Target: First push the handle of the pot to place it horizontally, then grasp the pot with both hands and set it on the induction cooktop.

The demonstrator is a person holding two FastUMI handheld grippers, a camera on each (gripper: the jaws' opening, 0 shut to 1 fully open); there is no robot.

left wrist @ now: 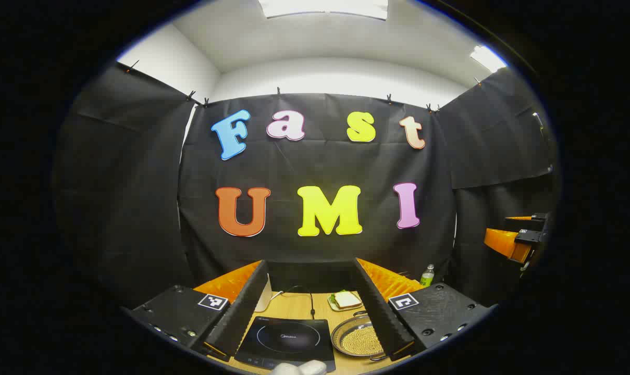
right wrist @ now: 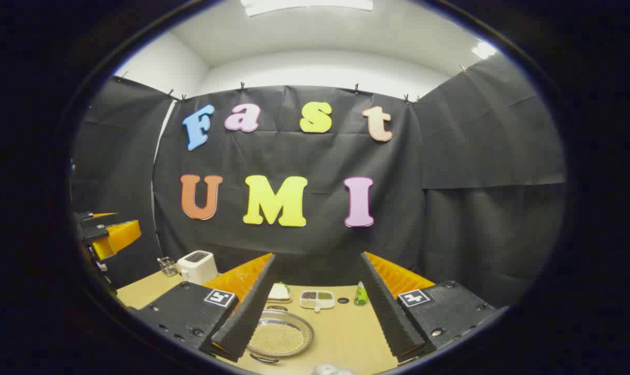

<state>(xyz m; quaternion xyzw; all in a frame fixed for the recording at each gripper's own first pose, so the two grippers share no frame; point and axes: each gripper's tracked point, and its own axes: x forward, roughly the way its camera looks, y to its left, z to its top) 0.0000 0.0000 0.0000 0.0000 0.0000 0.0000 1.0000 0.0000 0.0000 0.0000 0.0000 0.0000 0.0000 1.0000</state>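
Both pairs of fingers spread, empty, above round steel pot point(right wrist: 280, 335) of grain; black induction cooktop point(left wrist: 288, 341) at nine o'clock; handle push pending.

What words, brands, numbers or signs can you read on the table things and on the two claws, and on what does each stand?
No text here can be quoted.
Cooktop: a small mark at its middle, too blurred to read.
Left claw and right claw: square black-and-white code patches, with no words or numbers.
Bottle: label too small to read.
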